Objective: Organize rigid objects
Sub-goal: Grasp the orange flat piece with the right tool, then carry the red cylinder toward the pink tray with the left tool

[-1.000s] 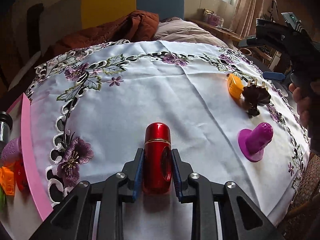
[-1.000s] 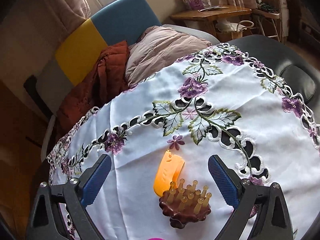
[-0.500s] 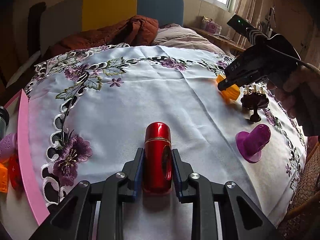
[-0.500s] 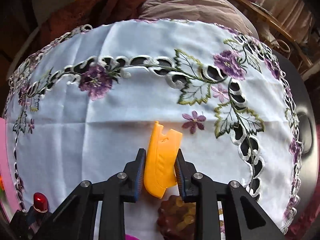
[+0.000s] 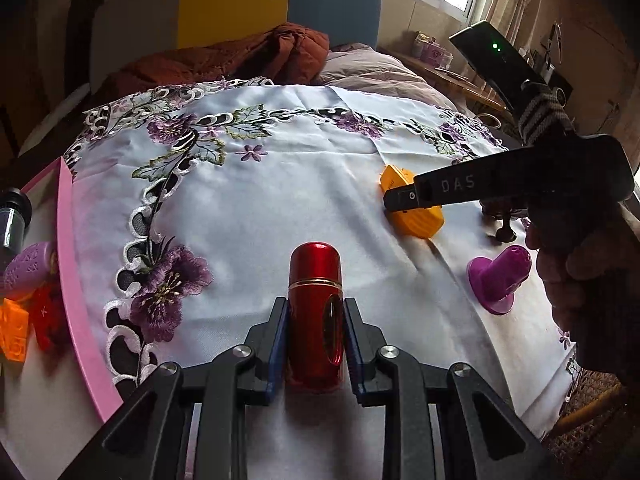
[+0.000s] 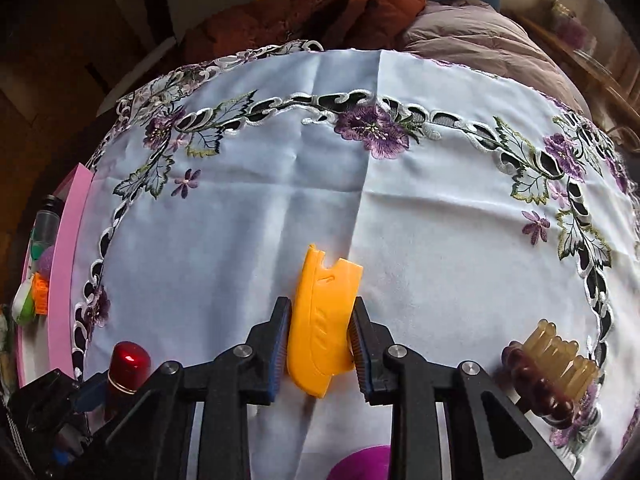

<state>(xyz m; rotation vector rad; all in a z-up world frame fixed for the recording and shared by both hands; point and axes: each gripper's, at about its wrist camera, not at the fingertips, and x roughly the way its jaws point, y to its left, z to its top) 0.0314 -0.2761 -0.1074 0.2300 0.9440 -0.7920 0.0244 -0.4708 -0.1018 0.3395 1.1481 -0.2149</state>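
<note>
Left gripper (image 5: 316,340) clamped on red lipstick tube (image 5: 316,312), pink tray (image 5: 76,280) off its left; right gripper (image 6: 320,340) clamped on orange scraper (image 6: 324,316), brush (image 6: 548,376) at its right; grasp step, next likely lift both toward tray.

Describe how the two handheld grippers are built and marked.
Both are black plastic with blue ribbed pads on the fingers and silver pivot screws. The right gripper's body reads "DAS", with a green-lit box and striped strap on top. The bare hand shows no sleeve.
</note>
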